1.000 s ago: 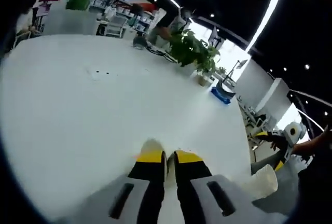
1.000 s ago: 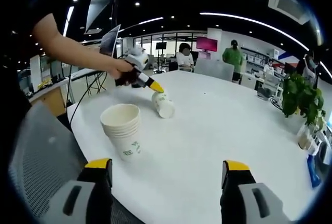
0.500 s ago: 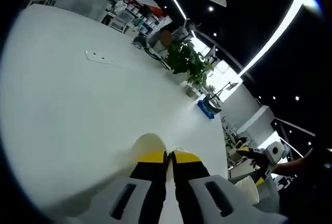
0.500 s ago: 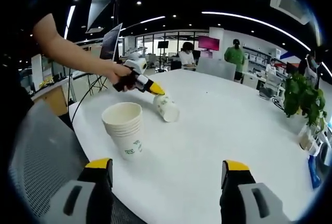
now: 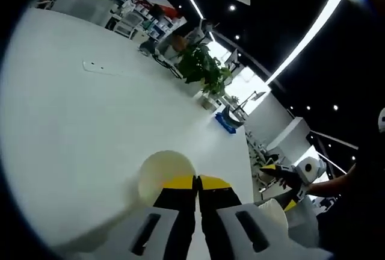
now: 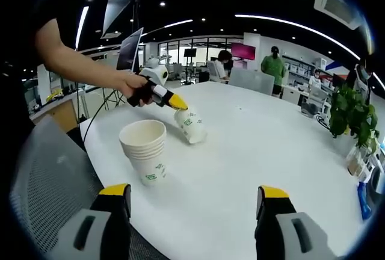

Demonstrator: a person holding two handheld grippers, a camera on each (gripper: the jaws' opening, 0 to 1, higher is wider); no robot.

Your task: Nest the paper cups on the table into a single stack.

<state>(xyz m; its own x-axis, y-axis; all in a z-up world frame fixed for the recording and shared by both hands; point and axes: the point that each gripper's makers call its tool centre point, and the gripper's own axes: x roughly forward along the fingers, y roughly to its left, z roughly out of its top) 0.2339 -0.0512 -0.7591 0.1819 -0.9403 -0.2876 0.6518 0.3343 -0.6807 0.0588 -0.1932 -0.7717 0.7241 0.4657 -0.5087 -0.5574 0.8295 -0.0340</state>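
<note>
My left gripper (image 5: 196,183) is shut on the rim of a single white paper cup (image 5: 163,173), whose open mouth faces the camera. In the right gripper view that same gripper (image 6: 178,103) holds the cup (image 6: 190,126) tilted, lifted over the white table (image 6: 271,151). A stack of several nested paper cups (image 6: 146,151) stands upright on the table just left of it. My right gripper (image 6: 196,198) is open near the table's front edge, nothing between its jaws. The stack's rim (image 5: 272,210) and the right gripper (image 5: 283,183) peek in at the lower right of the left gripper view.
A grey mesh chair (image 6: 42,194) stands at the table's left edge. Potted plants (image 6: 349,118) and a blue object (image 6: 363,197) sit at the far right of the table. A socket strip (image 5: 101,68) lies on the table. People stand at desks behind.
The left gripper has raised and tipped the single cup, bringing it closer to the stack. The right gripper stays still and open.
</note>
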